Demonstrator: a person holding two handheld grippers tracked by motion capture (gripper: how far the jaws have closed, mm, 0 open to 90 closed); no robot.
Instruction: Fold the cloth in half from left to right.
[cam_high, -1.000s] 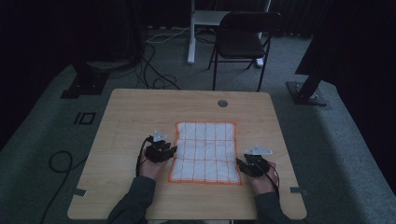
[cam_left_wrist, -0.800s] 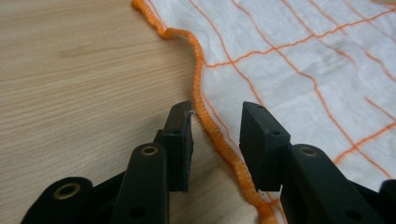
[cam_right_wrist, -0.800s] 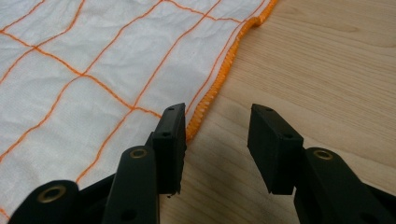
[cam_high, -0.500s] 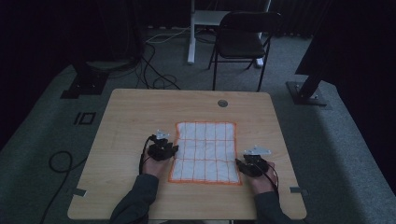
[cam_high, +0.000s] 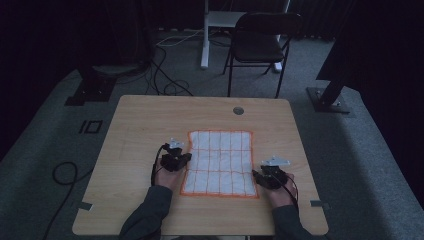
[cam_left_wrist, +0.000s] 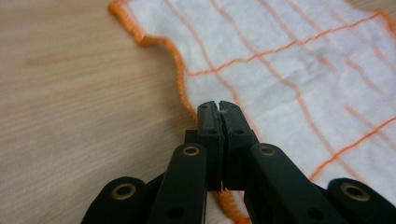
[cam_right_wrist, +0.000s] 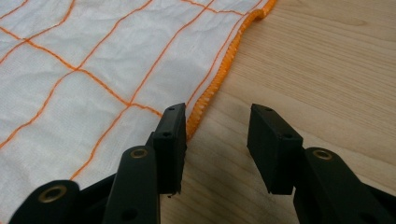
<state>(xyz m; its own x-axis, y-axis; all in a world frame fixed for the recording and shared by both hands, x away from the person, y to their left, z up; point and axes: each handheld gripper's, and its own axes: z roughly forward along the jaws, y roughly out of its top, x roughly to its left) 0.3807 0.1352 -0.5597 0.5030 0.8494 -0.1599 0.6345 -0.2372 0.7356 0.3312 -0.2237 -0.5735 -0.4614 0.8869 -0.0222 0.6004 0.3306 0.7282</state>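
A white cloth (cam_high: 220, 162) with an orange grid and an orange stitched hem is seen spread flat on the wooden table (cam_high: 135, 130), on the near half and slightly right of centre. Its long axis is run from the person's side toward the far edge, where a chair (cam_high: 260, 45) is seen beyond the table. The left gripper (cam_high: 175, 159) is placed at the cloth's left hem, about midway along that side. Its jaws have just been closing and are now pressed together on the hem, a thin fold of white fabric being caught between the pads (cam_left_wrist: 218, 122). The right gripper (cam_high: 270, 177) is set at the near right corner of the cloth. Its jaws are held apart (cam_right_wrist: 217, 144): one jaw is laid over the cloth just inside the orange hem, the other over bare wood, with nothing pinched between them.
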